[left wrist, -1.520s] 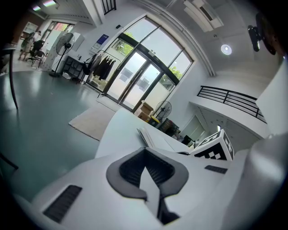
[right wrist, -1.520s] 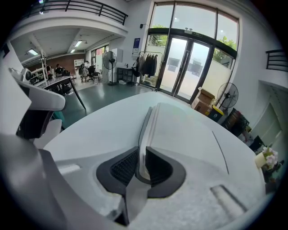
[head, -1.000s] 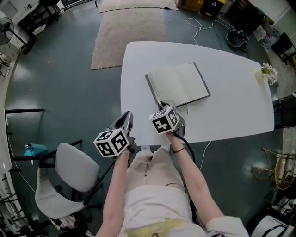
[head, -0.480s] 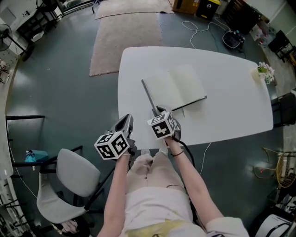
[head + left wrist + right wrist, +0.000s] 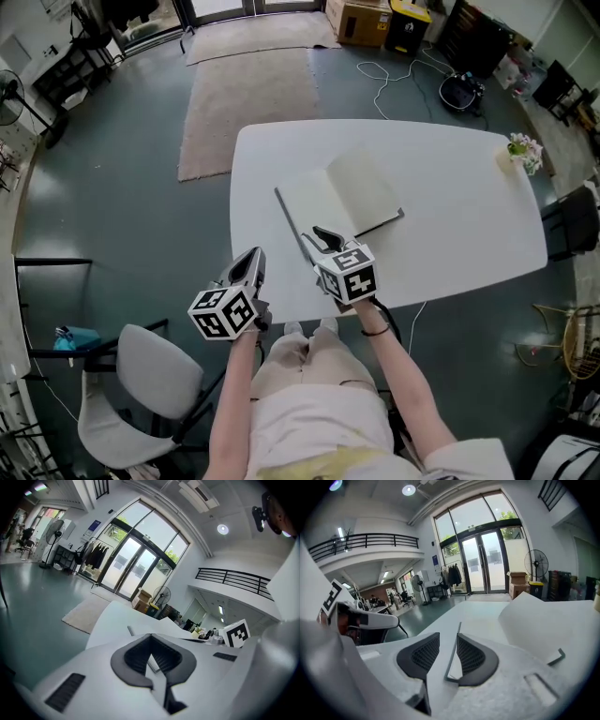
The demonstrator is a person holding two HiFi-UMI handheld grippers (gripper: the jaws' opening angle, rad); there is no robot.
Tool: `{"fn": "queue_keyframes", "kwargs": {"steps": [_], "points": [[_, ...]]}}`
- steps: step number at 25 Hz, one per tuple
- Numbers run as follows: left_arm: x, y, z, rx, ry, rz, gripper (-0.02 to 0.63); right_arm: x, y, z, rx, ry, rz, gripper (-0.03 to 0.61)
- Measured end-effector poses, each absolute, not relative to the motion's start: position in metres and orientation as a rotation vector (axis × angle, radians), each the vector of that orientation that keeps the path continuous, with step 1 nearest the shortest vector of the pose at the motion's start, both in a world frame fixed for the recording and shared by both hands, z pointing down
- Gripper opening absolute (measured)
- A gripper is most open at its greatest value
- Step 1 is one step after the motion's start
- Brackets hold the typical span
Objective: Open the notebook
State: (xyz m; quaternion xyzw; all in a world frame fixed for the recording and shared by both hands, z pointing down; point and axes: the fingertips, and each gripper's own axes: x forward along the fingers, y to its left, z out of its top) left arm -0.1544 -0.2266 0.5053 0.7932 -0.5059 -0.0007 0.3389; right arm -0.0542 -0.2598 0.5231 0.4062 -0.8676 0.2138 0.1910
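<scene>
The notebook point(image 5: 361, 194) lies on the white table point(image 5: 450, 187) with pale pages showing. Its grey cover point(image 5: 290, 223) stands on edge along the left side. My right gripper point(image 5: 324, 236) is at the cover's near end. In the right gripper view its jaws point(image 5: 448, 636) have just been opening. The cover's edge point(image 5: 454, 651) sits between them against the right pad, with a gap on the left. A page point(image 5: 534, 620) curls up to the right. My left gripper point(image 5: 254, 255) hangs off the table's near-left edge, its pads point(image 5: 151, 635) meeting at the tips around nothing.
A beige rug point(image 5: 248, 103) lies on the floor beyond the table, with cables point(image 5: 384, 66) and boxes point(image 5: 361, 19) further back. A small flower pot point(image 5: 518, 150) stands at the table's far right. A grey chair point(image 5: 141, 375) stands to my left.
The right gripper has risen with the cover's corner, so the cover went from lying low to standing on edge. Its jaws have spread apart. The left gripper rose slightly.
</scene>
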Motion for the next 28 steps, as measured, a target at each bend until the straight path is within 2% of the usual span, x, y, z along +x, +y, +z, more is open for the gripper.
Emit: {"fn": "queue_keyframes", "kwargs": {"steps": [10, 22, 28], "points": [[-0.118, -0.24, 0.457, 2.241, -1.273, -0.001, 0.0, -0.007, -0.259, 0.465, 1.219, -2.592, 0.606, 0.084], [-0.092, -0.251, 0.407, 2.438, -1.306, -0.006, 0.0, 0.045, -0.271, 0.42, 1.34, -2.686, 0.587, 0.008], [-0.085, -0.253, 0.396, 2.488, -1.338, 0.0, 0.0, 0.062, -0.274, 0.407, 1.354, -2.735, 0.591, 0.006]]}}
